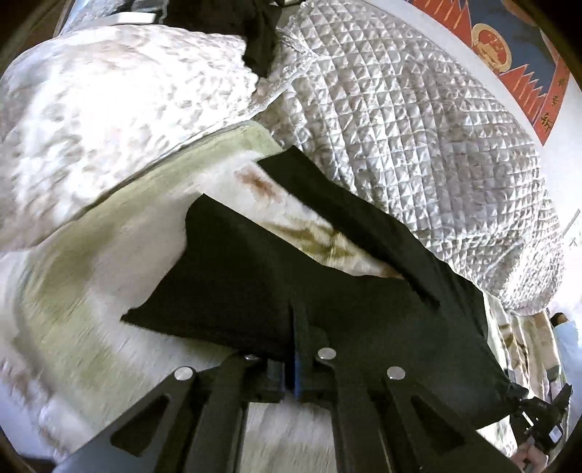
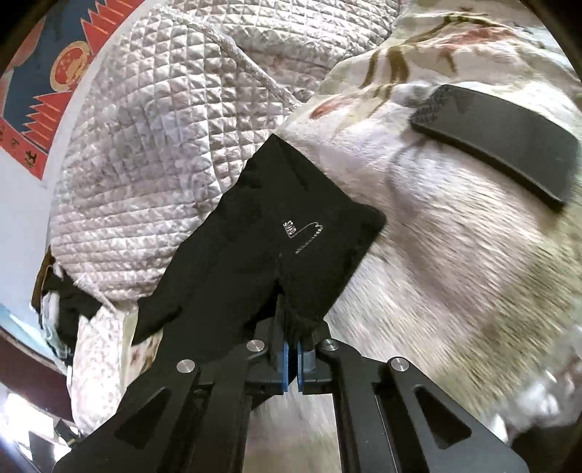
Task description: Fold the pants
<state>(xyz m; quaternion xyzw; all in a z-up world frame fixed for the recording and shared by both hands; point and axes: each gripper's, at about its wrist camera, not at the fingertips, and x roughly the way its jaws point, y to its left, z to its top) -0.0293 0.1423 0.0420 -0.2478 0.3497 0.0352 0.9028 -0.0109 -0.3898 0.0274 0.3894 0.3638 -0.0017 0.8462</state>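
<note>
Both claws clamped on the black fabric pants [image 1: 254,283]. Left claw [image 1: 293,364] pinches one edge, right claw [image 2: 291,349] pinches another, blue pads pressed together on cloth. Pants hang from the claws, lifted partly off the white fuzzy floral blanket [image 2: 454,273] on the bed. Silver quilted comforter [image 1: 400,145] bunched just behind the pants, touching one leg. Flat black rectangular pad [image 2: 502,152] lies on the blanket, right of the pants, apart. More dark clothing [image 1: 254,32] sits beyond the comforter.
</note>
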